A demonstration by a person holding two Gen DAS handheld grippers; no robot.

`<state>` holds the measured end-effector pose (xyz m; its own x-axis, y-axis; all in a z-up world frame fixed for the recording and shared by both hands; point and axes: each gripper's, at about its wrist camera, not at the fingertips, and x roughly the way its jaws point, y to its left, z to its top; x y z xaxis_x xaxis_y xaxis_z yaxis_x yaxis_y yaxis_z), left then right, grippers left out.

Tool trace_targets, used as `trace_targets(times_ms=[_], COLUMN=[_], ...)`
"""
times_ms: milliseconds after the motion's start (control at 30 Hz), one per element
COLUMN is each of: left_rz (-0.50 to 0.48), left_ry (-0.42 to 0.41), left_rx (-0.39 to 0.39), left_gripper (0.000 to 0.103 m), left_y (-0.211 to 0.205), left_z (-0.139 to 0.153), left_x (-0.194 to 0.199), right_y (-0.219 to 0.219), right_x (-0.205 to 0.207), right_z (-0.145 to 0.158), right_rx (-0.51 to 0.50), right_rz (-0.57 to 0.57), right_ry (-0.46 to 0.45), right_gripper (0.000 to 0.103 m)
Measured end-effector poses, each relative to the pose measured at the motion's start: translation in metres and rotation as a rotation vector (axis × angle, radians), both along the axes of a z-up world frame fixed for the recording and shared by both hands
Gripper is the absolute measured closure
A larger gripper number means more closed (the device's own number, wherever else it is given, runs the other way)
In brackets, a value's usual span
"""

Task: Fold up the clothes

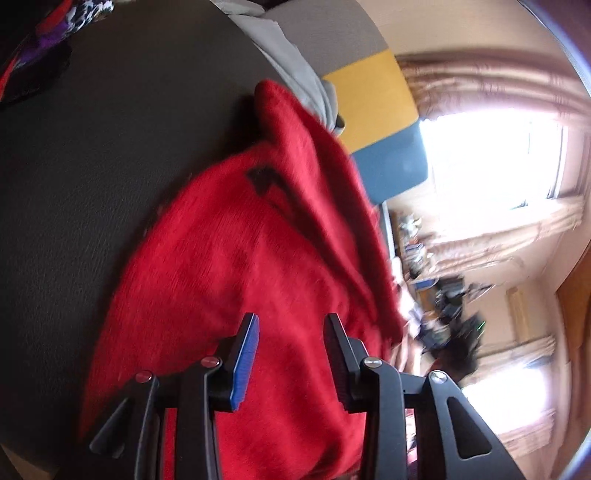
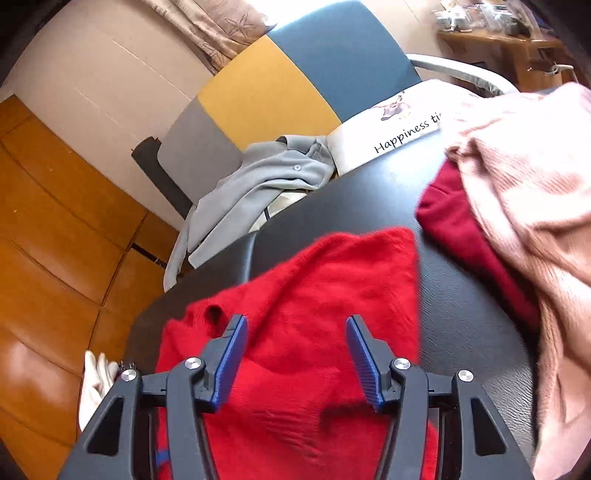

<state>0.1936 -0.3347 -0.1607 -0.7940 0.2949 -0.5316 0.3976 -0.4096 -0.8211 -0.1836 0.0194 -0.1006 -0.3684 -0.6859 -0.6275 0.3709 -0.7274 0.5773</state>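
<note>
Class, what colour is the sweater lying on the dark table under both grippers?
Bright red; the sweater shows most sharply in the right wrist view.

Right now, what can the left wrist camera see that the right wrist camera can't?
Only the left wrist view shows the bright window, the curtains and a black-and-white patterned cloth.

Only the right wrist view shows the pink sweater, a dark red garment, the "Happiness" pillow and the wooden floor.

Both show the red sweater, the black table, the grey shirt and an open claw.
</note>
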Motion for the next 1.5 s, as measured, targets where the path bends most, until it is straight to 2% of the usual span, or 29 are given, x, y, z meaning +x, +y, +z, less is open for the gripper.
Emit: trace_targets(times_ms=[67, 133, 233, 300, 367, 433, 500, 633, 767, 867, 900, 967, 1033, 1100, 1167, 1233, 1300, 1367, 1400, 1433, 1500], left_rz=[0.017, 0.025, 0.002, -0.043, -0.091, -0.138, -0.174, -0.242, -0.276, -0.263, -0.249, -0.206, -0.150, -0.091, -0.010, 0.063, 0.125, 0.155, 0.166, 0.176, 0.200], left_ry=[0.010, 0.013, -0.005, 0.011, 0.033, 0.054, 0.060, 0.040, 0.016, 0.015, 0.010, -0.002, -0.019, -0.033, -0.020, 0.018, 0.072, 0.112, 0.131, 0.142, 0.142], left_rx=[0.011, 0.016, -0.007, -0.051, -0.095, -0.131, -0.148, -0.176, -0.183, -0.158, -0.144, -0.086, -0.026, 0.032, 0.098, 0.170, 0.253, 0.297, 0.314, 0.328, 0.337], left_gripper=[0.066, 0.066, 0.066, 0.065, 0.064, 0.063, 0.063, 0.062, 0.062, 0.062, 0.061, 0.061, 0.061, 0.061, 0.060, 0.059, 0.057, 0.055, 0.055, 0.054, 0.053], left_y=[-0.005, -0.009, -0.007, -0.004, 0.000, 0.005, 0.013, 0.032, 0.038, 0.033, 0.028, 0.016, 0.002, -0.012, -0.029, -0.043, -0.054, -0.060, -0.062, -0.063, -0.064], left_z=[0.003, 0.005, 0.010, 0.026, 0.043, 0.058, 0.066, 0.066, 0.057, 0.050, 0.045, 0.032, 0.019, 0.007, -0.004, -0.012, -0.019, -0.020, -0.021, -0.021, -0.022], left_x=[-0.004, -0.009, -0.016, -0.031, -0.047, -0.063, -0.076, -0.096, -0.101, -0.099, -0.098, -0.095, -0.089, -0.082, -0.068, -0.056, -0.047, -0.044, -0.044, -0.044, -0.050], right_y=[0.000, -0.006, -0.018, -0.026, -0.037, -0.044, -0.049, -0.049, -0.060, -0.067, -0.071, -0.081, -0.089, -0.088, -0.080, -0.066, -0.053, -0.042, -0.037, -0.033, -0.031], right_x=[0.011, 0.013, 0.016, 0.018, 0.020, 0.022, 0.024, 0.029, 0.047, 0.071, 0.075, 0.072, 0.050, 0.026, 0.013, 0.006, -0.001, -0.008, -0.011, -0.013, -0.016], right_z=[-0.007, -0.021, -0.040, -0.047, -0.048, -0.049, -0.051, -0.043, 0.014, 0.081, 0.094, 0.099, 0.070, 0.026, -0.007, -0.030, -0.044, -0.055, -0.059, -0.062, -0.065], right_rx=[0.035, 0.050, -0.009, -0.052, -0.068, -0.035, 0.000, 0.060, 0.101, 0.060, 0.063, 0.104, 0.161, 0.238, 0.259, 0.246, 0.188, 0.118, 0.078, 0.041, -0.002], right_rz=[0.047, 0.108, 0.181, 0.219, 0.254, 0.257, 0.251, 0.229, 0.288, 0.313, 0.314, 0.302, 0.265, 0.209, 0.163, 0.120, 0.090, 0.068, 0.065, 0.063, 0.061], right_ry=[0.022, 0.002, -0.077, -0.098, -0.090, -0.070, -0.048, 0.022, 0.239, 0.495, 0.549, 0.583, 0.475, 0.341, 0.251, 0.173, 0.104, 0.038, 0.006, -0.021, -0.049], right_gripper=[0.042, 0.039, 0.040, 0.041, 0.049, 0.071, 0.087, 0.093, 0.094, 0.095, 0.095, 0.095, 0.095, 0.095, 0.095, 0.094, 0.091, 0.089, 0.079, 0.062, 0.053])
